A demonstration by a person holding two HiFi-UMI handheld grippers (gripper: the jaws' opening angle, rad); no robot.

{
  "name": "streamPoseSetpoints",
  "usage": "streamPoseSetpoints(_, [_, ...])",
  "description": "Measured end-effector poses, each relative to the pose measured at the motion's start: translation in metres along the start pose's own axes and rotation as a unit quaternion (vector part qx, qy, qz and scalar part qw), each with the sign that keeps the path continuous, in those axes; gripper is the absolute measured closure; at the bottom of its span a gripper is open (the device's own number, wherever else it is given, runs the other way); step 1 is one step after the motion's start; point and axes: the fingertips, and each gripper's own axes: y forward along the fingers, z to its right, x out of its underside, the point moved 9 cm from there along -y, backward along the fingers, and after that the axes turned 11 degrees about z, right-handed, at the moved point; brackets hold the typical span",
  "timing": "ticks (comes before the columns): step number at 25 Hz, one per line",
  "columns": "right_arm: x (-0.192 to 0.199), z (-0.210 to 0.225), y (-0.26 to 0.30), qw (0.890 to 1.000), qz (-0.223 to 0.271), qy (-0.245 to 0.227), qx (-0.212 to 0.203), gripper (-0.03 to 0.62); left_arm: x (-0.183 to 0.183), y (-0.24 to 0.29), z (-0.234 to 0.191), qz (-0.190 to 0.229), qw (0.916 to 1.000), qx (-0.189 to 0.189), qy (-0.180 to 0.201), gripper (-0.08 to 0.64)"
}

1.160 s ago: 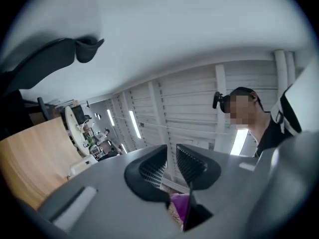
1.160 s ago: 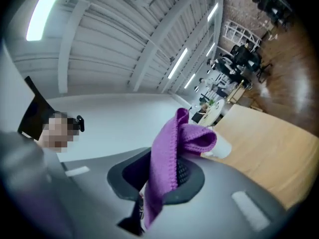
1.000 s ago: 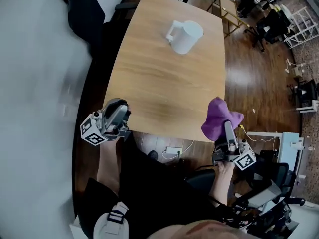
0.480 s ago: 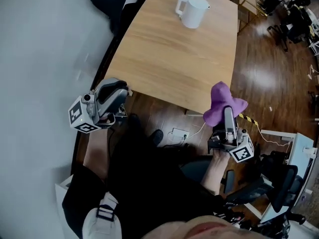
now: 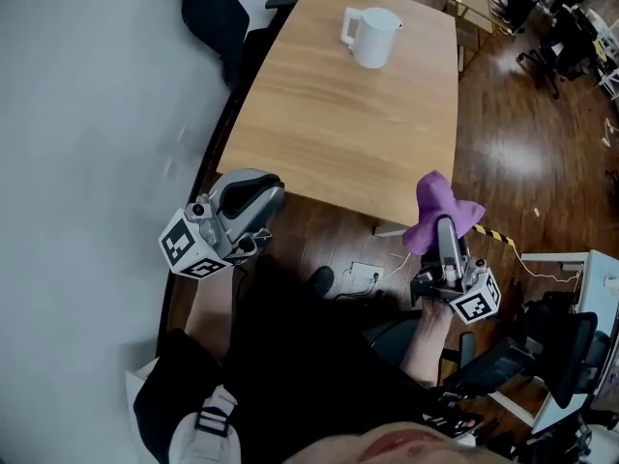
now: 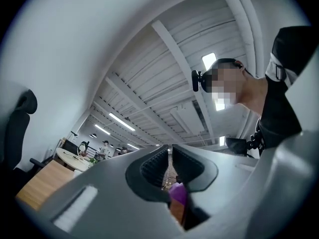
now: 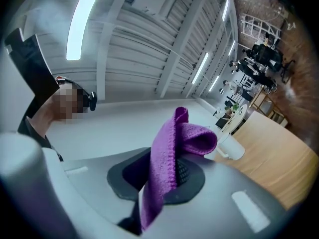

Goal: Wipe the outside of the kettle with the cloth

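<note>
My right gripper [image 5: 443, 238] still pinches the cloth [image 5: 440, 206] in its jaws; my left gripper [image 5: 263, 193], jaws pressed together on nothing, has pulled back off the near edge of the bench [image 5: 329, 133]. The kettle [image 5: 372, 35] stands untouched at the far end, so wiping hasn't begun

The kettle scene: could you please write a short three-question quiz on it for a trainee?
1. True or false: the white kettle stands upright on the wooden table.
2. Which gripper holds the purple cloth? A: left gripper. B: right gripper.
3. Fill in: the left gripper's jaws are ____ with nothing held between them.

Key: 1 true; 2 B; 3 shut.
</note>
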Motion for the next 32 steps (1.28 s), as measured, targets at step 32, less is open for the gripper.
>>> streamPoseSetpoints(32, [0.119, -0.054, 0.017, 0.993, -0.039, -0.108, 0.024, 0.551, 0.043, -0.096, -0.036, -0.027, 0.9978, 0.06, -0.006, 0.43])
